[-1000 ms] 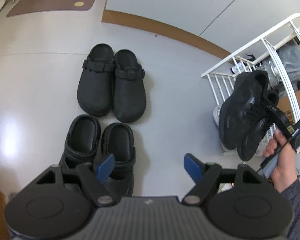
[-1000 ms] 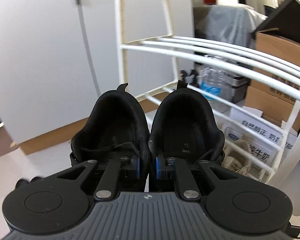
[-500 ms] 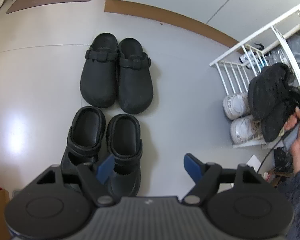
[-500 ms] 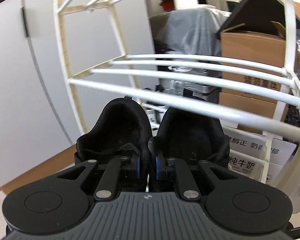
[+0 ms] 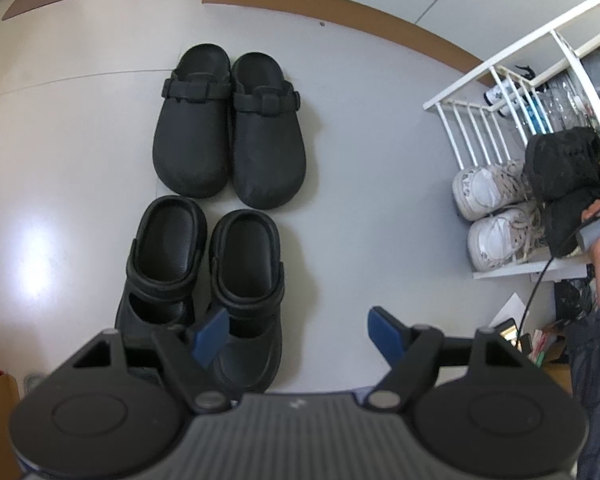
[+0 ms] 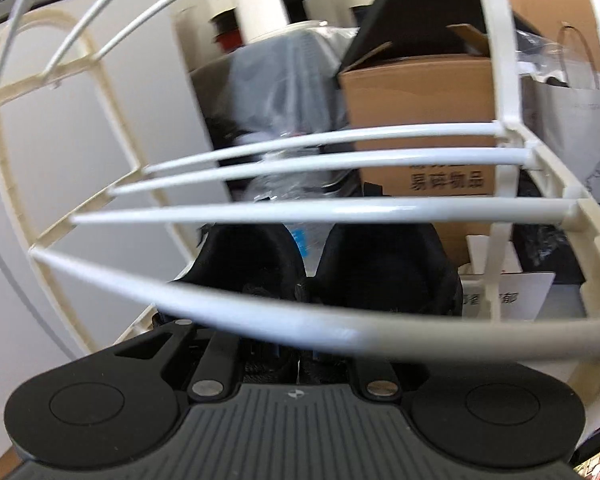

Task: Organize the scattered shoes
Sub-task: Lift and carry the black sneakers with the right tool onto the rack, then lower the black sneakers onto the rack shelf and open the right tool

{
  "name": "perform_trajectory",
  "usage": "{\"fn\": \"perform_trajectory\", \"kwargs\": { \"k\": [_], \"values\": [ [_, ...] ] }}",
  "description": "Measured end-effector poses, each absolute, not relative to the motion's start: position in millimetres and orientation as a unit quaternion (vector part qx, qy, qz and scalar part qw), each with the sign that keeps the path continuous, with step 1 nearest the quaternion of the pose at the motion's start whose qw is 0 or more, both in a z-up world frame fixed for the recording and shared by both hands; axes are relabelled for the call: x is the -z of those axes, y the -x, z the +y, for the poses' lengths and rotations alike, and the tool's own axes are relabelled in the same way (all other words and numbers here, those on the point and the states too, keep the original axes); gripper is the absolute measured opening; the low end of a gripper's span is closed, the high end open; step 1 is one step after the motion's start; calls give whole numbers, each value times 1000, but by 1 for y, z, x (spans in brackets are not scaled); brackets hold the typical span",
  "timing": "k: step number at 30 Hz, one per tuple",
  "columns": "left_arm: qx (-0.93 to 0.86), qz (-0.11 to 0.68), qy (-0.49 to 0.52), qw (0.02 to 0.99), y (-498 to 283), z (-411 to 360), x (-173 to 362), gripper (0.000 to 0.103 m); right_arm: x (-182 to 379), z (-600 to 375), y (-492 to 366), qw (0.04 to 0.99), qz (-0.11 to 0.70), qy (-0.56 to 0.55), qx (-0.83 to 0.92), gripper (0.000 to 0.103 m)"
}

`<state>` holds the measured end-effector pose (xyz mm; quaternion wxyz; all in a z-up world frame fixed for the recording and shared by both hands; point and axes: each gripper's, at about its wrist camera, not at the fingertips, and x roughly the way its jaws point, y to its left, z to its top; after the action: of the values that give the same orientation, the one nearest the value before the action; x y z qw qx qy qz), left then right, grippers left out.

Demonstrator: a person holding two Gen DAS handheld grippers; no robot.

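At the white shoe rack [image 6: 284, 212]: right gripper [image 6: 298, 354] clamped on black sneaker pair [image 6: 324, 264], slid under upper bars beside white sneakers [image 5: 496, 208]; left gripper [image 5: 296, 332] wide, empty above black sandals [image 5: 204, 264]. Next, probably: lowering, then release

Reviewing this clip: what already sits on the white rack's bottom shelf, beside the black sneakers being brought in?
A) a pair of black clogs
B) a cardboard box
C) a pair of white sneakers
C: the left wrist view shows the white sneakers on the rack shelf next to the black sneakers.
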<state>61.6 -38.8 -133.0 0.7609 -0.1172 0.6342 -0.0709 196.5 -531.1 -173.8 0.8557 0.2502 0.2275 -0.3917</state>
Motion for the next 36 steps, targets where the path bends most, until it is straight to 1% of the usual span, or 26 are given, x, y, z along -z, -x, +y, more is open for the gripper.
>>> {"fn": "perform_trajectory", "kwargs": {
  "k": [5, 8, 9, 10, 12, 13, 14, 15, 20, 23, 28, 32, 36],
  "values": [
    [76, 639, 117, 757, -64, -42, 137, 79, 183, -539, -202, 856, 227, -231, 402, 16],
    [78, 640, 117, 756, -65, -42, 138, 79, 186, -538, -208, 862, 227, -215, 400, 24],
    [78, 640, 117, 755, -64, -42, 138, 79, 186, -535, -210, 863, 227, -205, 401, 32],
    [79, 640, 118, 755, -64, -42, 138, 79, 185, -531, -210, 866, 223, -198, 400, 35],
    [79, 639, 118, 756, -64, -42, 136, 79, 183, -522, -209, 877, 210, -183, 391, 57],
    [80, 638, 118, 757, -63, -42, 135, 79, 182, -517, -209, 883, 205, -177, 384, 63],
    [81, 636, 118, 758, -62, -42, 134, 79, 181, -512, -209, 887, 202, -169, 379, 73],
    [82, 635, 118, 759, -61, -42, 133, 79, 180, -508, -208, 890, 202, -160, 377, 78],
    [82, 630, 119, 763, -57, -38, 128, 79, 175, -490, -202, 897, 202, -139, 368, 83],
    [81, 623, 124, 768, -56, -36, 124, 79, 171, -477, -198, 902, 218, -122, 352, 85],
    [77, 610, 131, 778, -57, -32, 114, 79, 164, -459, -190, 906, 272, -132, 298, 85],
    [78, 601, 136, 784, -58, -30, 107, 79, 153, -443, -183, 903, 299, -124, 282, 85],
    [80, 594, 138, 789, -56, -31, 101, 79, 129, -436, -168, 889, 321, -153, 287, 85]
  ]
}}
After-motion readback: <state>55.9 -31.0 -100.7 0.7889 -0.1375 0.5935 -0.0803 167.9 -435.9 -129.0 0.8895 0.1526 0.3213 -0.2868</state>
